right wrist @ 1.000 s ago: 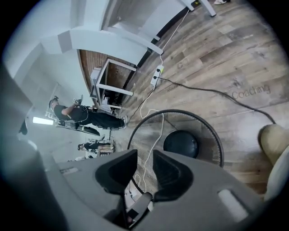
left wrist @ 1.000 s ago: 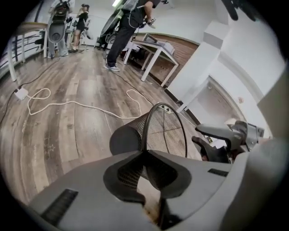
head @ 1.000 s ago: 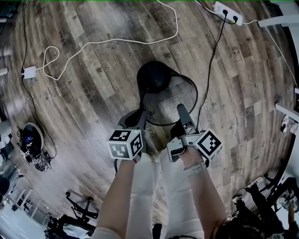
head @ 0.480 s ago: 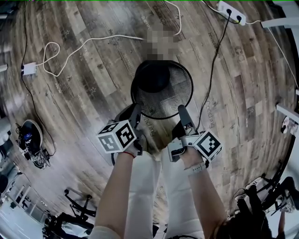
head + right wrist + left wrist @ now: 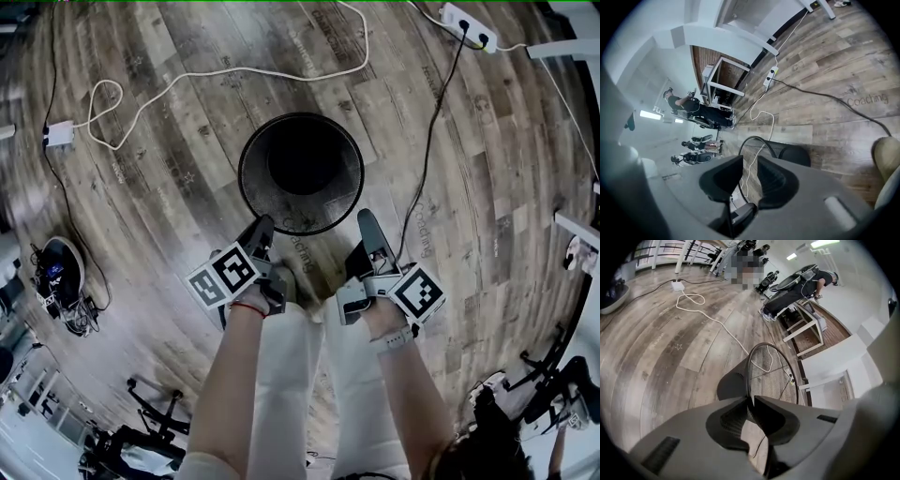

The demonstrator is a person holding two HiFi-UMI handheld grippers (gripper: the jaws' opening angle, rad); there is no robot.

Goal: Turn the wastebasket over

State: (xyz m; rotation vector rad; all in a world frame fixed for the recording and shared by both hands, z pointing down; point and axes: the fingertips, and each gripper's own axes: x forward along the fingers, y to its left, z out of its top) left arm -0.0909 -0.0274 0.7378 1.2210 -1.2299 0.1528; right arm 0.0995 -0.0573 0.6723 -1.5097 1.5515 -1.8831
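The wastebasket [image 5: 302, 171], a black wire-mesh bin, stands upright on the wooden floor [image 5: 159, 197] at the middle of the head view, its round mouth facing up so that the dark bottom shows inside. The left gripper [image 5: 261, 230] reaches the rim at about 7 o'clock. In the left gripper view its jaws are pressed together on the rim wire and the mesh just below it, with the bin's wall running away above them toward 12 o'clock. The right gripper [image 5: 367, 225] sits at about 4 o'clock of the bin, close to the rim. In the right gripper view its jaws stand a narrow gap apart, and the rim wire runs down through that gap near one jaw, with bare floor showing beside it, so the pads are not clamped on it. Each gripper's marker cube lies toward 6 o'clock of its jaws, the left cube [image 5: 223, 274] tilted, the right cube [image 5: 417, 291] beside a wrist with a band. A white cable [image 5: 234, 77] loops across the floor from 10 o'clock to 12 o'clock of the bin. A power strip [image 5: 461, 22] lies at 1 o'clock, and a black cable [image 5: 427, 131] trails from it past the bin's 3 o'clock side.
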